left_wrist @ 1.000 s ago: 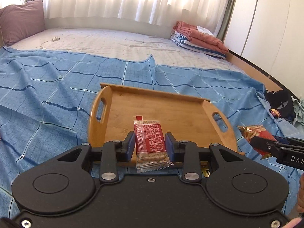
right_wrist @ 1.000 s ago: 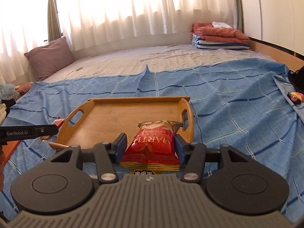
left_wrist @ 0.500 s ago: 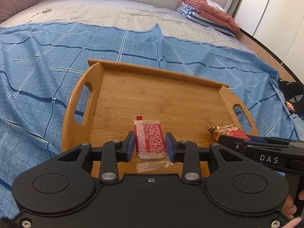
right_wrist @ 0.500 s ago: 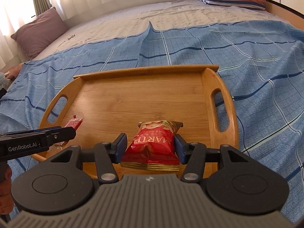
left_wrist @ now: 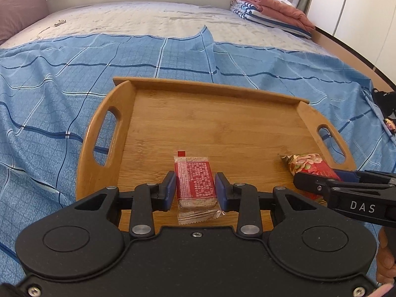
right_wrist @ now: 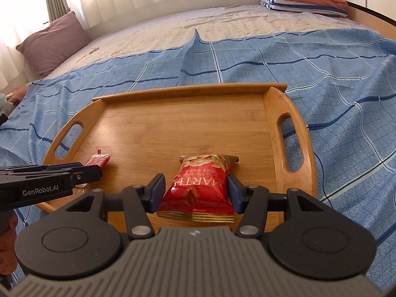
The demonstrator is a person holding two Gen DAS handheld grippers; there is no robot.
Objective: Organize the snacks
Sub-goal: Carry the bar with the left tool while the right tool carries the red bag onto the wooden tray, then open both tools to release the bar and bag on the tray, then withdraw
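A wooden tray (left_wrist: 222, 123) with two handle cut-outs lies on the blue checked bedsheet; it also shows in the right wrist view (right_wrist: 188, 123). My left gripper (left_wrist: 195, 188) is shut on a small red-and-clear wrapped snack bar (left_wrist: 195, 183), held low over the tray's near left part. My right gripper (right_wrist: 194, 190) is shut on a red peanut packet (right_wrist: 200, 185), held low over the tray's near right part. Each gripper appears in the other's view: the right one with its packet (left_wrist: 311, 168), the left one with its bar (right_wrist: 99, 160).
The blue sheet (left_wrist: 49, 99) covers the near half of the bed. Folded blankets (left_wrist: 269, 12) lie at the far right, a mauve pillow (right_wrist: 54, 42) at the far left. A dark bag (left_wrist: 386, 104) lies at the right edge.
Both grippers have moved forward and down over the tray with their snacks still held. The tray now fills more of both views.
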